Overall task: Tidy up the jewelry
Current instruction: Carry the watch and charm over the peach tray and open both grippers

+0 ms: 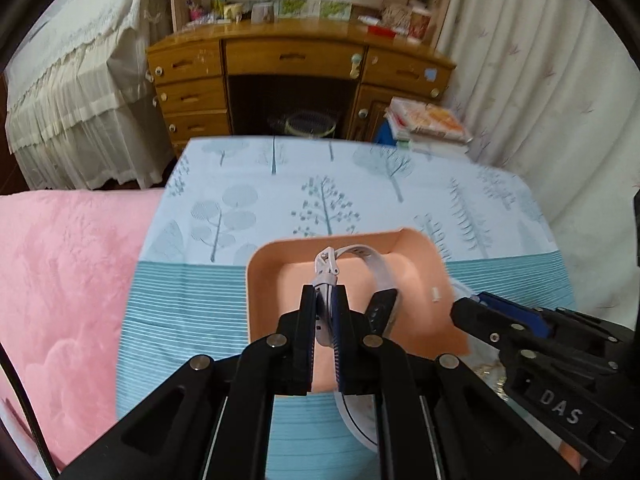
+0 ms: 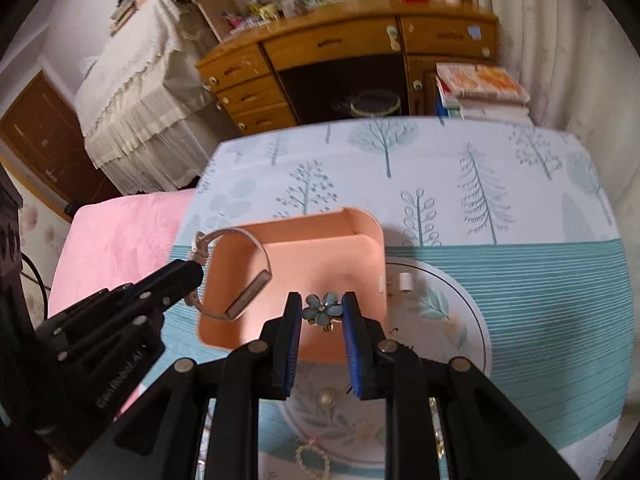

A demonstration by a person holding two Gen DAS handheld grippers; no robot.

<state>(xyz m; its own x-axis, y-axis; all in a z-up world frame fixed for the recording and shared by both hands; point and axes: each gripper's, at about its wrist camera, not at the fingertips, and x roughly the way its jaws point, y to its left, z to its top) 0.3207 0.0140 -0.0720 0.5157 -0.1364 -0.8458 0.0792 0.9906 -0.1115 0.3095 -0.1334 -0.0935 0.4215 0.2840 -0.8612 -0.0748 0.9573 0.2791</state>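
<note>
holding both loads over the peach tray (image 1: pixel 256 280): left gripper (image 1: pixel 324 312) jaws clamp the watch strap (image 1: pixel 370 260), right gripper (image 2: pixel 322 312) jaws pinch a blue flower brooch (image 2: pixel 323 309) (lower each gently before releasing).

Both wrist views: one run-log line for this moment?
left gripper: shut on watch strap | right gripper: shut on blue flower brooch | both over pink tray | plate beside tray

We see a table (image 2: pixel 520 280) covered by a cloth printed with pale trees and teal stripes (a pink bedspread (image 1: pixel 60 280) lies beside it). On the cloth rest a peach tray (image 2: pixel 360 240) and, just beside it, a leaf-patterned round plate (image 2: pixel 452 312).
</note>
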